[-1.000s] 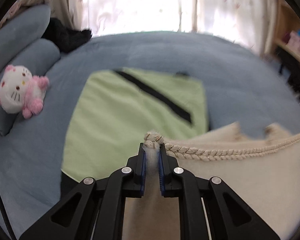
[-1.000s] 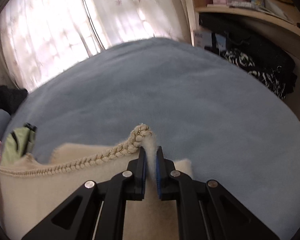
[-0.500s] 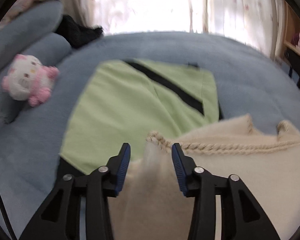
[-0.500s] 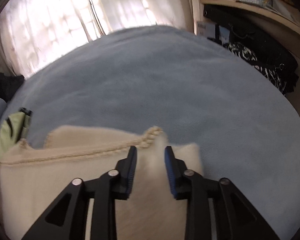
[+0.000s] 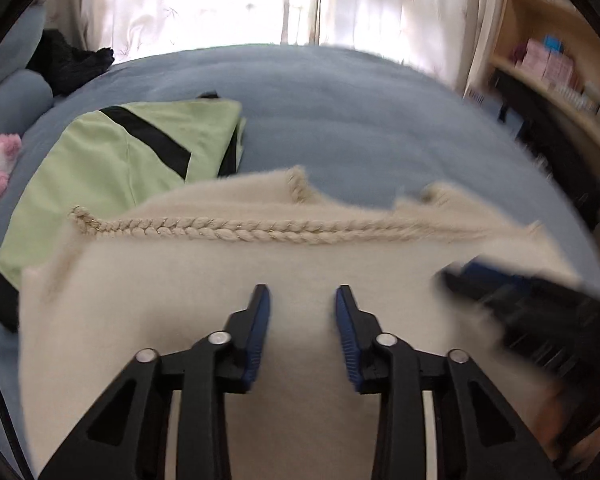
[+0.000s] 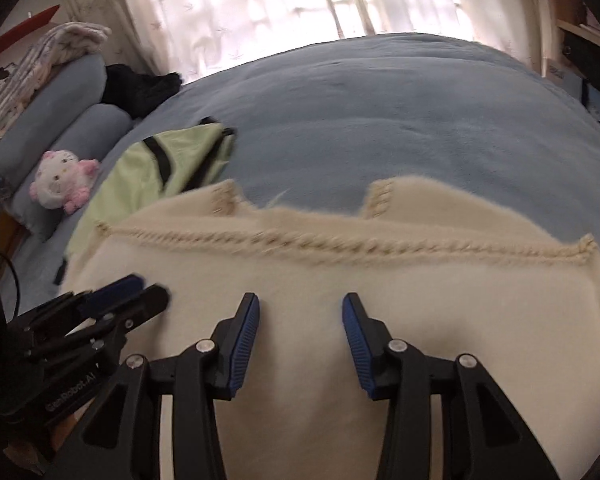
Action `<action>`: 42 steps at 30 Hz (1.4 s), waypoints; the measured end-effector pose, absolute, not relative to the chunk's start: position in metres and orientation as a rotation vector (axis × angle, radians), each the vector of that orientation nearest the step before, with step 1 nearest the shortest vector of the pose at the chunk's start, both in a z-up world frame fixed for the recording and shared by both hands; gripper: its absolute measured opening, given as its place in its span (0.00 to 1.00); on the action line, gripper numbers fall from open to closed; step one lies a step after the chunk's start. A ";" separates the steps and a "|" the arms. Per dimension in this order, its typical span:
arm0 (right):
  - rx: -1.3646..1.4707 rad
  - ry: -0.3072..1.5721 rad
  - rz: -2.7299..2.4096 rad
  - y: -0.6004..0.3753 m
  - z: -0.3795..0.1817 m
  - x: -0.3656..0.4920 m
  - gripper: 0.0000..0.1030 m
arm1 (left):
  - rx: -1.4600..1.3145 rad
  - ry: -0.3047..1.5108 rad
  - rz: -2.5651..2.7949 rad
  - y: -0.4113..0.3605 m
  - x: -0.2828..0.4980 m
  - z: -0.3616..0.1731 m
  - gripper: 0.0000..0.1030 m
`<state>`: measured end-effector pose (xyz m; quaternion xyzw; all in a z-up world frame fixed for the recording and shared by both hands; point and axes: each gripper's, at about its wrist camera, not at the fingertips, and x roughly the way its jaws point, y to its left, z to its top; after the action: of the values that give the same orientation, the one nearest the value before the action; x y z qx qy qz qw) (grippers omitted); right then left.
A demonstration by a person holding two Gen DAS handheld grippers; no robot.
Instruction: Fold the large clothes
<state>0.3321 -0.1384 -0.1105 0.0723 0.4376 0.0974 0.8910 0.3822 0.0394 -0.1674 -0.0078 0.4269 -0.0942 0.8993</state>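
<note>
Both the left gripper (image 5: 302,300) and the right gripper (image 6: 300,308) stand parted, empty, at frame bottom over the cream sweater (image 5: 300,264); the left's jaws have just been closing, the right's opening.

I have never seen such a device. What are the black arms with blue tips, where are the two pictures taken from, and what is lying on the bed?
A person holds a two-finger tool in each hand. Each has a camera looking along its fingers, giving one picture per hand. The left tool and right tool are both open and hold nothing; the left's jaws have just been closing, the right's opening. Under them lies a cream sweater with braided trim on a blue bed. A green garment lies beside it, partly under it; a plush toy farther off.
</note>
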 end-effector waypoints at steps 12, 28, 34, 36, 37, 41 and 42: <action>0.311 0.918 -0.152 -0.347 -0.131 0.333 0.00 | -0.017 0.845 -0.169 0.115 0.413 -0.161 0.01; 0.271 0.851 -0.129 -0.315 -0.080 0.277 0.05 | 0.044 0.854 0.028 0.162 0.372 -0.135 0.15; 0.252 0.832 -0.015 -0.268 -0.055 0.247 0.06 | 0.045 0.854 0.007 0.138 0.327 -0.111 0.19; 0.255 0.835 0.023 -0.253 -0.052 0.239 0.09 | 0.043 0.860 0.008 0.128 0.313 -0.106 0.20; 0.257 0.835 0.052 -0.242 -0.051 0.233 0.13 | 0.036 0.858 0.004 0.122 0.303 -0.103 0.20; 0.238 0.847 0.116 -0.202 -0.054 0.211 0.24 | -0.027 0.852 -0.018 0.098 0.264 -0.100 0.34; 0.235 0.852 0.134 -0.192 -0.056 0.206 0.25 | -0.041 0.849 -0.029 0.091 0.253 -0.102 0.36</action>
<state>0.2058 -0.1917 -0.0561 0.1138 0.4120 0.0647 0.9017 0.2531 0.0914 -0.1017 -0.0201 0.4120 -0.0139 0.9109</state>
